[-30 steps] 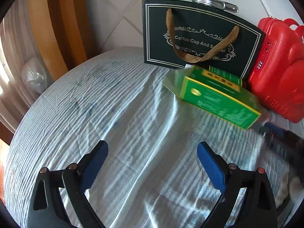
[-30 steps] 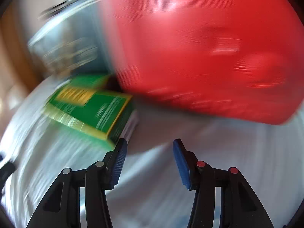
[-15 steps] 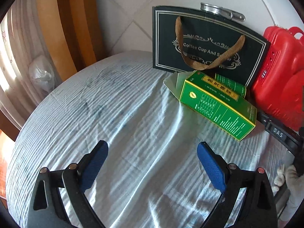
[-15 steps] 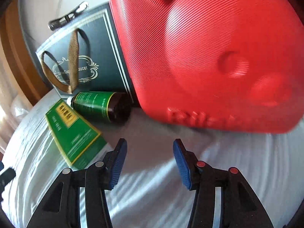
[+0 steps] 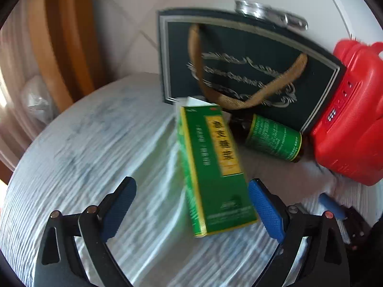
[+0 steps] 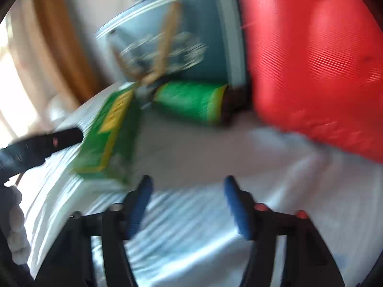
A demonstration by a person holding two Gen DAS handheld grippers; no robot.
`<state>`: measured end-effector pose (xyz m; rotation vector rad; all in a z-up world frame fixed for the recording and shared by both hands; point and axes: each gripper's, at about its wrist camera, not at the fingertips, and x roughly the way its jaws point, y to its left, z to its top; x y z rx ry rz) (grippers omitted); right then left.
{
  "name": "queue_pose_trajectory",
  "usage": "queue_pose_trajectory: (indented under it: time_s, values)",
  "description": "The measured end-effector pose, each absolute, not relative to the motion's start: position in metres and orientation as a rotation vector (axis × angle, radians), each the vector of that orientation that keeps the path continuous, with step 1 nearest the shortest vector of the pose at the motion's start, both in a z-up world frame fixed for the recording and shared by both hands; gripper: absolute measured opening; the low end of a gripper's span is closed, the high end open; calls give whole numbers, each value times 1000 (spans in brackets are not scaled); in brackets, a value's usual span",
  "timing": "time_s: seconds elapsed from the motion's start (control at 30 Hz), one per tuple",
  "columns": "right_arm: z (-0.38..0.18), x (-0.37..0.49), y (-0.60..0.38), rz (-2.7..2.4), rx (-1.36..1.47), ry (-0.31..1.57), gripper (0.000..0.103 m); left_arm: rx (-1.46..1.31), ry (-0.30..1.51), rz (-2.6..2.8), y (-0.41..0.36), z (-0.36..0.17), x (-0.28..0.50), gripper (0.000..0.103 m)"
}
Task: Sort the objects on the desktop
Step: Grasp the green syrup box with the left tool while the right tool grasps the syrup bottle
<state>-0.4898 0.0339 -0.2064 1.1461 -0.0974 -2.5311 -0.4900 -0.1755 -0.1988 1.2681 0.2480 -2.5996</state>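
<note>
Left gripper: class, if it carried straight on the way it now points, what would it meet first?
Most likely the green carton, lying on the cloth between the open left gripper fingers; depth is hard to judge through the fisheye.

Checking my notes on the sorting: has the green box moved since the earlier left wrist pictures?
Yes. The green box has swung from leaning against the dark bag to pointing away from it, uncovering the bottle.
</note>
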Motion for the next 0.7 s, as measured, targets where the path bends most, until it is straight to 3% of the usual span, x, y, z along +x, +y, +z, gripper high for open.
queue_pose_trajectory:
  time_s: [0.1, 0.17, 0.2, 0.37, 0.5, 0.7]
  values:
    - [-198, -499, 52, -2576, 1129, -124, 75, 1372, 180, -2555, -164, -222, -513, 96]
    - [-197, -506, 42, -2564, 1133, -130, 75, 1368, 128, -2515, -167, -234, -516, 74]
    - [-197, -509, 39, -2545, 1138, -129, 75, 1376, 149, -2494, -174, -240, -514, 57]
    - [-206, -529, 2, -2526, 1111, -36, 74, 1302, 246, -2446, -218, -248, -494, 56]
    - [-210, -553, -12, -2590, 1117, -28, 87, 1277, 231, -2466, -235, -249, -492, 56]
    - [-203, -512, -42, -2255, 1151, 42, 79, 1273, 229, -2503, -245, -247, -486, 56]
